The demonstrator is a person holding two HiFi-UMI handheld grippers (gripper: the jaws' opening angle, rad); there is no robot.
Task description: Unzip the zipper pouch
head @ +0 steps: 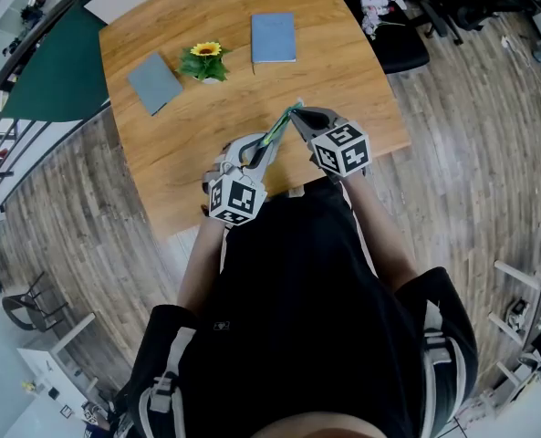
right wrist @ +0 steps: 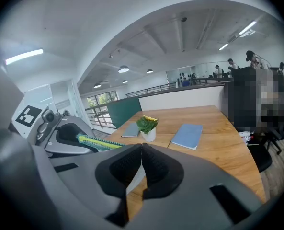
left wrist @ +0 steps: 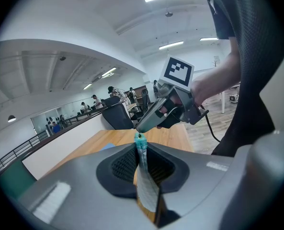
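Observation:
The zipper pouch (head: pixel 279 128) is held in the air over the near edge of the wooden table (head: pixel 179 162), stretched between both grippers. My left gripper (head: pixel 252 153) is shut on one end of it. In the left gripper view a pale fabric edge with a teal zipper end (left wrist: pixel 141 142) stands between the pads. My right gripper (head: pixel 296 115) is shut at the other end, with its tip (left wrist: pixel 144 125) right above the teal end. A thin pale strip (right wrist: pixel 137 175) shows between its pads; whether it is the pull tab I cannot tell. The green-yellow zipper (right wrist: pixel 98 143) runs toward the left gripper (right wrist: pixel 67 137).
On the table farther out lie a blue notebook (head: pixel 273 37) and a grey notebook (head: pixel 154 82), with a small potted sunflower (head: pixel 204 62) between them. A black office chair (head: pixel 398 39) stands at the table's right. A dark green panel (head: pixel 60 71) is at the left.

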